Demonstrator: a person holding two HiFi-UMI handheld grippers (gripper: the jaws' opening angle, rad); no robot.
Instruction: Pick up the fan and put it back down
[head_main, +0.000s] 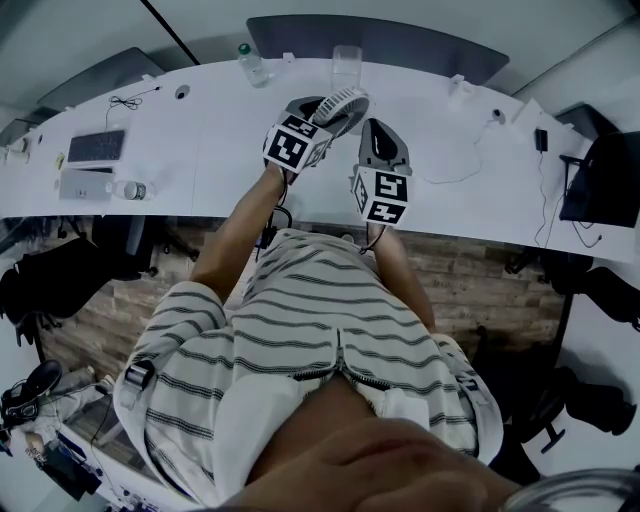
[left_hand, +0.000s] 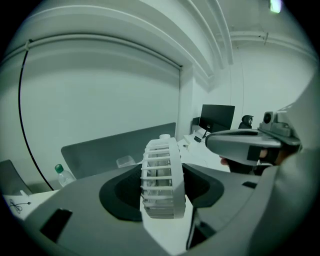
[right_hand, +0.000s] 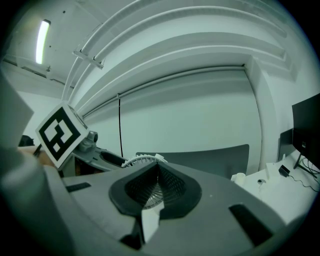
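Pinching the fan (left_hand: 161, 172) across its grille faces, the left tool (left_hand: 160, 192) held it edge-on between its dark pads, the jaws standing wide because the fan filled them. The right tool (right_hand: 156, 182) sat just right of the fan with its jaws pressed together on nothing. Below the fan lay the white bench (head_main: 200, 130), and the fan looked to be clear of it, though no view showed the gap plainly. A clear cup (head_main: 347, 62) stood just beyond the fan, and a bottle (head_main: 252, 64) beyond it to the left.

The pick-up seemed done and the lift under way or finished. The put-down remained: that would call for lowering the fan level onto bare bench beneath it, short of the cup, settling its base before the jaws spread.
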